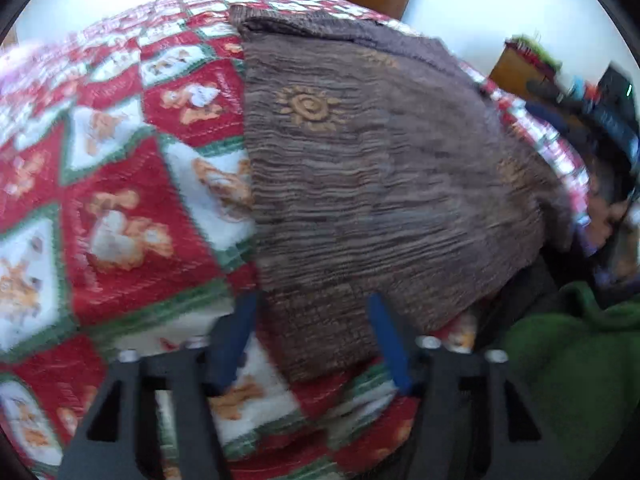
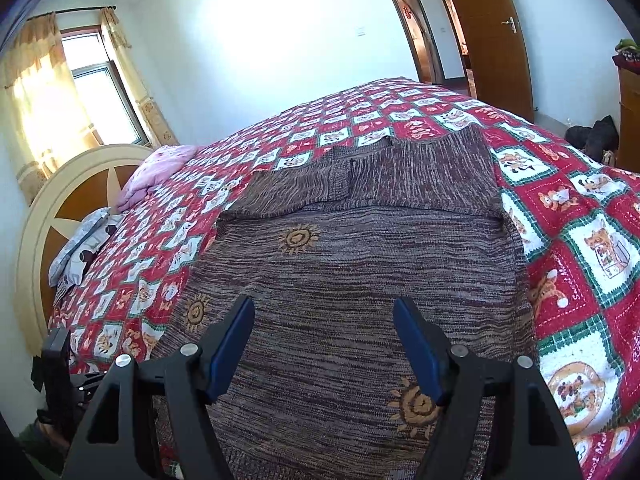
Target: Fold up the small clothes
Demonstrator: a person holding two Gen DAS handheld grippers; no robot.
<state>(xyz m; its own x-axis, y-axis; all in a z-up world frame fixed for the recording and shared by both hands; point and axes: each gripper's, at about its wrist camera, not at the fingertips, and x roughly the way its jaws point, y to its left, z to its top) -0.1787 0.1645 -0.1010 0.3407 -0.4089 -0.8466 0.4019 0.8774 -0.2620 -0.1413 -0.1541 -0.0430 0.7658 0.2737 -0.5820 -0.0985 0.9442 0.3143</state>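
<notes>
Both your tongs gape empty: left gripper at the brown knit sweater's six-o'clock corner, right gripper over its hem. Pinch both layers on the patchwork quilt, then lift evenly toward twelve.

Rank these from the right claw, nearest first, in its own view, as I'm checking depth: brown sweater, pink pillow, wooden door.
1. Brown sweater, directly under the right claw.
2. Pink pillow, far left by the headboard.
3. Wooden door, upper right, beyond the bed.
</notes>
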